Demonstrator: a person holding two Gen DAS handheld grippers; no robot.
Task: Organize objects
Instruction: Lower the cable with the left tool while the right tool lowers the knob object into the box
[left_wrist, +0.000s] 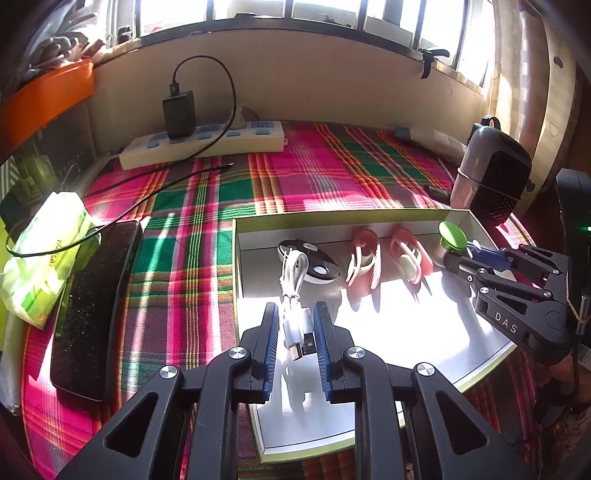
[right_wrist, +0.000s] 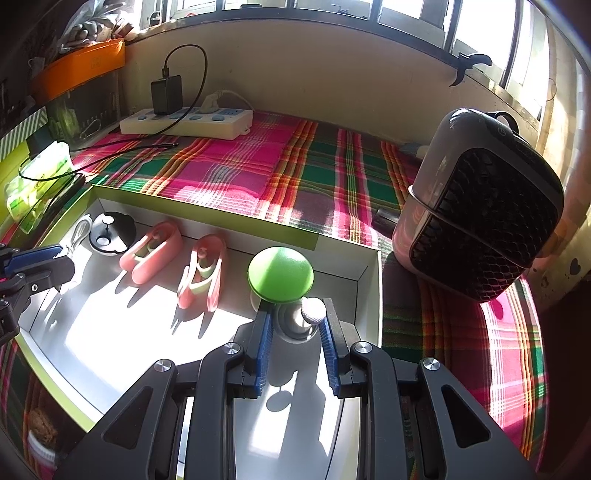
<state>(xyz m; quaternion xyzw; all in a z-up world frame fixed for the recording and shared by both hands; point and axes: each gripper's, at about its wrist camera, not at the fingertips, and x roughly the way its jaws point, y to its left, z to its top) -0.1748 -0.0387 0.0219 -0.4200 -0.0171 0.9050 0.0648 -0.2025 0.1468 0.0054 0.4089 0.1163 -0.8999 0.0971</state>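
A shallow white box with a green rim (left_wrist: 332, 215) lies on the plaid cloth. My left gripper (left_wrist: 295, 306) is shut on the plug end of a coiled white USB cable (left_wrist: 293, 269), low over the box's left side. At the box's far right corner my right gripper (right_wrist: 295, 306) is shut on the white stem of a green-capped knob (right_wrist: 280, 275). From the left wrist view this gripper (left_wrist: 458, 258) and the green cap (left_wrist: 453, 234) show at the right. Inside along the far wall lie a black round case (left_wrist: 314, 258) and two pink clips (left_wrist: 364, 258) (left_wrist: 410, 258).
A dark fan heater (right_wrist: 480, 221) stands just right of the box. A phone (left_wrist: 96, 302) and a green tissue pack (left_wrist: 44, 254) lie to the left. A power strip (left_wrist: 207, 142) with a black charger (left_wrist: 179, 112) and its cord runs along the back wall.
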